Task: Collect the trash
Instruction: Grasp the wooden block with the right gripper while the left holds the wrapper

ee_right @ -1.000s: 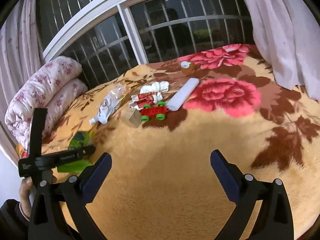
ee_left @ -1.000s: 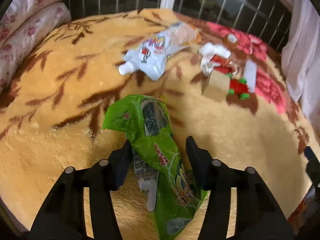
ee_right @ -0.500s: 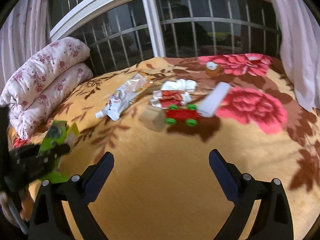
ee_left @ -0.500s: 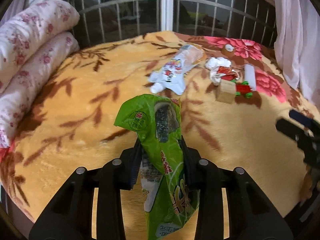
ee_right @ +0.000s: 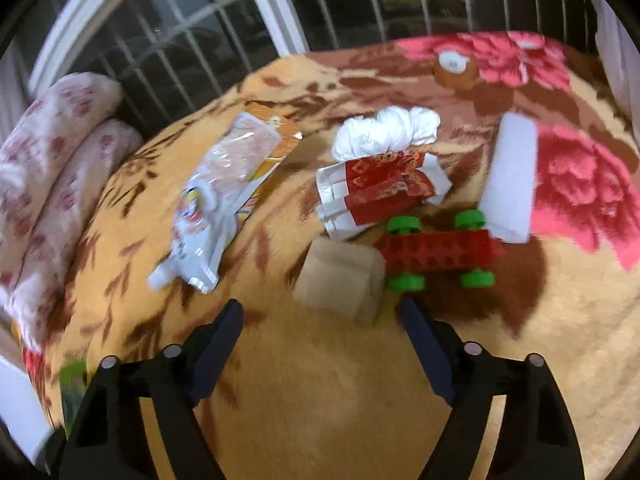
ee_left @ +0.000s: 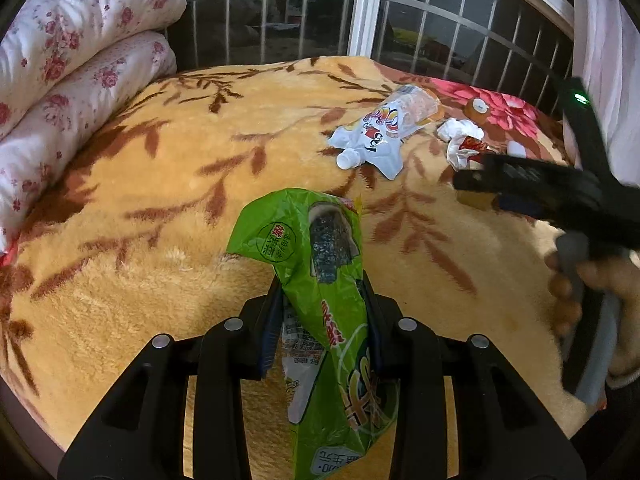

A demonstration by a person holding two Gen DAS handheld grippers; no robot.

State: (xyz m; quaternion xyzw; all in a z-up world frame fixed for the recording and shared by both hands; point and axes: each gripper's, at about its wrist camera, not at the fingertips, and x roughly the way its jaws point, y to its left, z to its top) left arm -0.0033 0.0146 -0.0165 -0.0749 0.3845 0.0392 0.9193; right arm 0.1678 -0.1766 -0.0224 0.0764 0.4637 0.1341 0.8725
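Above blanket [ee_left: 120,216]: L gripper [ee_left: 320,300] round wrapper [ee_left: 316,280]

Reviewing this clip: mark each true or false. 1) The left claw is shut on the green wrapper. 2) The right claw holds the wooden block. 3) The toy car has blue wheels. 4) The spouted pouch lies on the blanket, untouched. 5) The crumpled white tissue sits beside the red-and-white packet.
1) True: the left claw is clamped on the green wrapper.
2) False: the right claw is open, and the wooden block sits on the blanket ahead of it.
3) False: the toy car is red with green wheels.
4) True: the spouted pouch lies flat, neither claw on it.
5) True: the white tissue touches the red-and-white packet.
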